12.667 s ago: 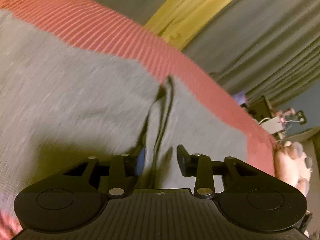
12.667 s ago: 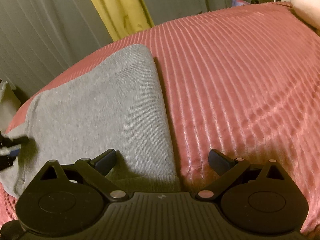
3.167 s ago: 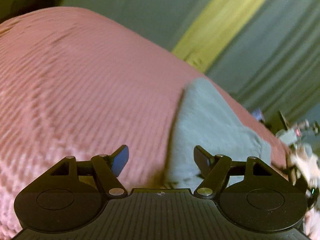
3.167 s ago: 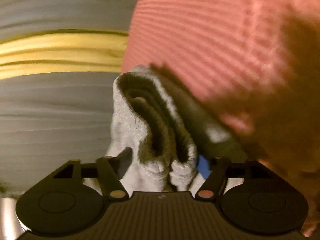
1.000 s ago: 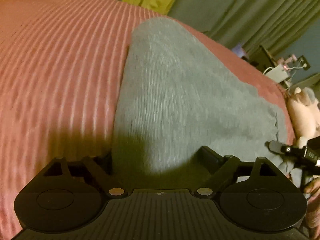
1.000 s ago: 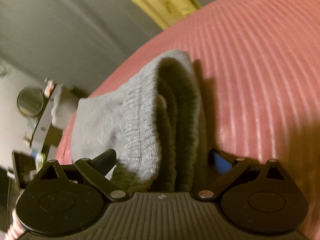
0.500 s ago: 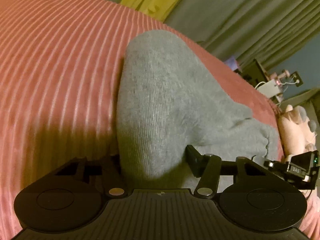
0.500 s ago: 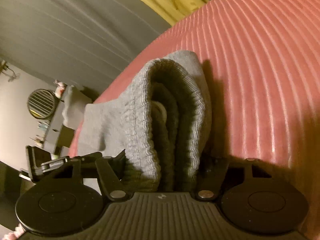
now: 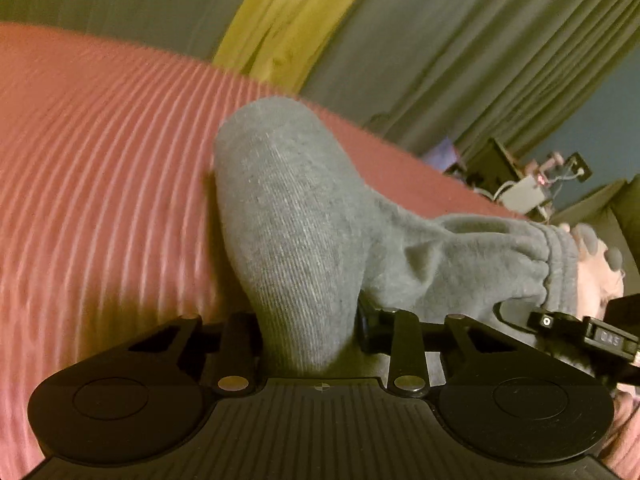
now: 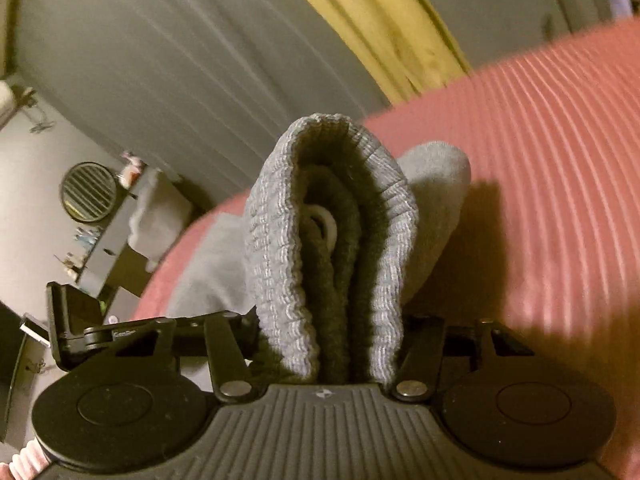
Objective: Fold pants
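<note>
We had the folded grey pants (image 9: pixel 304 216) on the pink bed cover (image 9: pixel 104 176), with both ends lifted off it. The left tongs (image 9: pixel 308 332) had just been closing and were clamped on the smooth folded end. The right tongs (image 10: pixel 328 344) had also just been closing and pressed on the thick ribbed waistband end (image 10: pixel 328 216), where several layers stood between the jaws.

In our judgement, the main risk was at the waistband. The bundle there was thick and soft, so an inner layer could slip out and the fold could open. The middle of the pants hung slack between the two grips and still lay partly on the bed cover; if one hand pulled faster than the other, the stack could twist or drag on the ribbed cover.

The right wrist view showed the stacked layers of the waistband and a white cord end (image 10: pixel 326 226) inside them, which the left view did not show. The left wrist view showed the smooth outer face of the pants and how they bent toward the other tongs, beside a soft pink toy (image 9: pixel 600 268) at the far edge of the bed cover.
</note>
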The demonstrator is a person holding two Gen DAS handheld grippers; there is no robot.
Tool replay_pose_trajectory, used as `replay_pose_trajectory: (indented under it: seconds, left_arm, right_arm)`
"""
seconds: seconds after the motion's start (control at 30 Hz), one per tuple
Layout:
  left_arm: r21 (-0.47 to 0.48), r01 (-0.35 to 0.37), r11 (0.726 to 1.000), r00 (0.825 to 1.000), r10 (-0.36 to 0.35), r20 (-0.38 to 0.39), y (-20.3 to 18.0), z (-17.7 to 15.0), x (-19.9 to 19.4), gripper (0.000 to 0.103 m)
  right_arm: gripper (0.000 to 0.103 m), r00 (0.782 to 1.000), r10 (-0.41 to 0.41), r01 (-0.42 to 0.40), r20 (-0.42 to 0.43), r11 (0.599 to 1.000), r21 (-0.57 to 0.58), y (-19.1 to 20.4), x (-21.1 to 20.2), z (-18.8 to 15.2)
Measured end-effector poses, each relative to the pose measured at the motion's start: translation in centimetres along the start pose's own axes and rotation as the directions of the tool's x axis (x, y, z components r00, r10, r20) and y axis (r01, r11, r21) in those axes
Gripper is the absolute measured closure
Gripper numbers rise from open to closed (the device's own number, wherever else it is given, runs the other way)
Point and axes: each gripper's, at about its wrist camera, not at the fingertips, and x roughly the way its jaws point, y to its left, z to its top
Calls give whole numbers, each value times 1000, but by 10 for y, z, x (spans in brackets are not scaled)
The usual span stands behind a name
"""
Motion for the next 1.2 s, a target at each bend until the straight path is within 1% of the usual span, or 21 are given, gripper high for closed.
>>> replay_pose_trajectory:
  seconds: [0.1, 0.17, 0.2, 0.23, 0.3, 0.33, 0.37, 0.47, 0.53, 0.57, 0.67, 0.73, 0.8, 0.83, 0.87, 0.93, 1.03, 1.07, 1.1, 1.17, 1.2]
  left_arm:
    - [28, -13, 1000, 997, 11, 71, -14, 22, -4, 68]
    - [5, -42, 999, 995, 42, 93, -15, 34, -2, 59]
    - [-1, -95, 995, 990, 95, 101, -16, 38, 1, 51]
    - [10, -149, 989, 984, 147, 101, -18, 38, 3, 44]
    - [55, -251, 966, 965, 245, 98, -23, 29, 5, 42]
    - [97, -288, 953, 955, 279, 101, -26, 19, 5, 39]
    - [131, -307, 942, 950, 296, 98, -29, 10, 5, 37]
    - [200, -306, 931, 952, 295, 86, -28, -22, 2, 32]
    - [227, -338, 913, 941, 325, 92, -25, -38, 1, 27]
    - [205, -347, 915, 938, 340, 71, -18, -43, 1, 26]
    - [107, -322, 941, 946, 318, 60, -2, -44, 4, 19]
    - [49, -309, 950, 950, 307, 51, 2, -41, -2, 19]
    - [38, -326, 945, 944, 323, 73, 2, -44, -18, 19]
    - [37, -330, 943, 942, 326, 84, 1, -47, -23, 18]
    - [28, -336, 942, 939, 332, 88, 3, -54, -29, 17]
    - [2, -324, 946, 944, 323, 62, 5, -66, -32, 16]
    - [-24, -326, 945, 945, 326, -24, 5, -86, -30, 14]
    - [-13, -344, 939, 937, 343, -59, 3, -97, -27, 14]
    - [27, -379, 925, 923, 380, -62, -5, -106, -25, 14]
    - [118, -432, 894, 899, 437, -19, -21, -124, -30, 10]
    - [137, -452, 882, 889, 458, -17, -30, -132, -30, 6]
  right_arm:
    - [49, 999, 12, -9, 50, 999, -51, 15, -4, 20]
    - [48, 996, -9, 15, 88, 998, -63, 17, -5, 37]
    - [42, 993, -45, 53, 107, 996, -67, 18, -5, 44]
    - [27, 986, -109, 119, 126, 990, -78, 19, -4, 50]
    - [5, 949, -269, 288, 163, 952, -107, 20, -3, 57]
    - [4, 923, -331, 357, 198, 927, -118, 20, -7, 55]
    - [4, 905, -370, 402, 212, 905, -137, 21, -9, 51]
    - [4, 892, -430, 450, 137, 875, -180, 14, -4, 34]
    - [4, 890, -446, 455, 92, 871, -184, 7, 4, 19]
    - [4, 887, -454, 461, 82, 870, -174, 2, 8, 14]
    - [4, 881, -468, 473, 71, 872, -125, -11, 15, 4]
    - [4, 864, -497, 504, 80, 849, -162, -6, 21, 3]
    - [4, 839, -531, 544, 118, 814, -203, 11, 19, 0]
    - [4, 834, -533, 552, 144, 804, -221, 18, 14, -2]
    - [4, 835, -526, 550, 161, 803, -230, 19, 9, -5]
    - [4, 852, -497, 523, 165, 817, -245, 22, -1, -20]
    - [4, 868, -490, 494, 82, 835, -244, 22, -8, -50]
    - [4, 864, -501, 498, 52, 833, -243, 22, -10, -59]
    - [4, 860, -509, 501, 33, 830, -245, 22, -12, -66]
    - [4, 861, -508, 494, 4, 835, -242, 26, -16, -79]
    - [4, 863, -505, 489, -7, 841, -232, 30, -17, -83]
